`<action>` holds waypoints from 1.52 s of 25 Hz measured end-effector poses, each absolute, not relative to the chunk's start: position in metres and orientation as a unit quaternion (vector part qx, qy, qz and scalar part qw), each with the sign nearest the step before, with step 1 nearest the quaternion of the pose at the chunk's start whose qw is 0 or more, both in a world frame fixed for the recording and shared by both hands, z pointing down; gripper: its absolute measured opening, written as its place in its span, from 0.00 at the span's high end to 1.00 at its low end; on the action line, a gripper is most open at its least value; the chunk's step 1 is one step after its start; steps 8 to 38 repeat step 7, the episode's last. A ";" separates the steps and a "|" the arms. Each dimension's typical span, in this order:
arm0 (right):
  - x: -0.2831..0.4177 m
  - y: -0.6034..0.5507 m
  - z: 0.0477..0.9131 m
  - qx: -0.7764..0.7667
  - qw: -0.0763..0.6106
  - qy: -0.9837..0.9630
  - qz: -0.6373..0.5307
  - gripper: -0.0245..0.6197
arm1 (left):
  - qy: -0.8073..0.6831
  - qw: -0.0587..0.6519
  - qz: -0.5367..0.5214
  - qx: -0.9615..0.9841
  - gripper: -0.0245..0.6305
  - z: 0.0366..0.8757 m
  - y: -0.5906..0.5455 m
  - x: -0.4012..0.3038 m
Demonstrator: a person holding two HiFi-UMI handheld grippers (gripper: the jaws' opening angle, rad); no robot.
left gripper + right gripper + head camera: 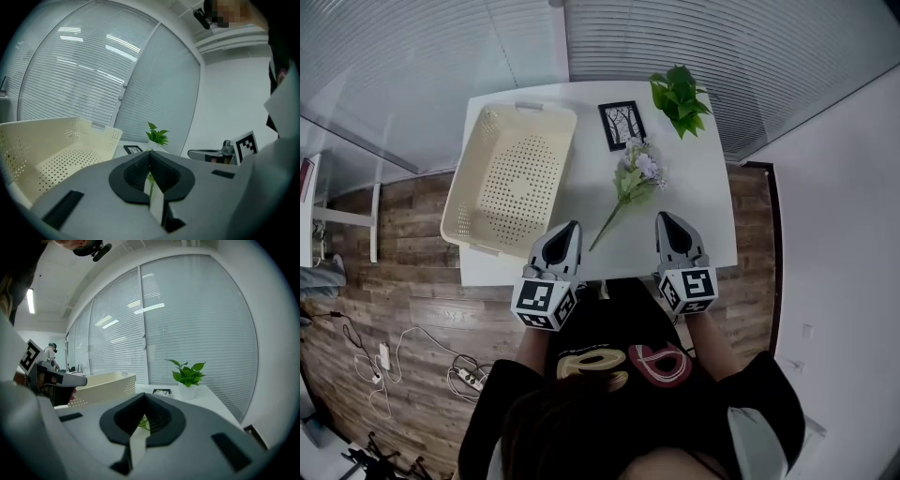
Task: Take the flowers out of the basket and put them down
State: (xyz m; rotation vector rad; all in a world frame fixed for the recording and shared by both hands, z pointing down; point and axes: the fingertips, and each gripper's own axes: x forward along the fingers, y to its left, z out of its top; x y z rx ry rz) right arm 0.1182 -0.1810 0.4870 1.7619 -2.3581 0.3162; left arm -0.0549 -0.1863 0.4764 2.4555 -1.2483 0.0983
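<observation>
Lilac, green-stemmed flower sprig (633, 178) lies on the white surface (708, 220) just right of the empty cream perforated plastic basket (459, 214), left tongs (571, 226) and right tongs (664, 217) closed on nothing: task looks done, only retreat remains

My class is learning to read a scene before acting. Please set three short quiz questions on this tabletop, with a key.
1. True or false: the flowers lie inside the basket.
2. What stands at the far right corner of the table? A) potted plant B) mug C) lamp
3. Are the jaws of the left gripper and the right gripper apart or together?

Key:
1. False. They lie on the table beside the basket, which holds nothing.
2. A.
3. Together. Both are shut with nothing held.
</observation>
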 end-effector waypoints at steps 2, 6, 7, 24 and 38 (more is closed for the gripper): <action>0.118 -0.182 0.488 0.593 0.082 -0.793 0.115 0.95 | -0.444 0.190 0.038 0.875 0.94 0.477 -0.186 -0.055; 0.113 -0.183 0.490 0.589 0.083 -0.796 0.114 0.95 | -0.443 0.185 0.048 0.876 0.94 0.479 -0.187 -0.056; 0.111 -0.183 0.490 0.588 0.083 -0.797 0.113 0.95 | -0.442 0.184 0.051 0.876 0.94 0.479 -0.187 -0.056; 0.111 -0.183 0.490 0.588 0.083 -0.797 0.113 0.95 | -0.442 0.184 0.051 0.876 0.94 0.479 -0.187 -0.056; 0.111 -0.183 0.490 0.588 0.083 -0.797 0.113 0.95 | -0.442 0.184 0.051 0.876 0.94 0.479 -0.187 -0.056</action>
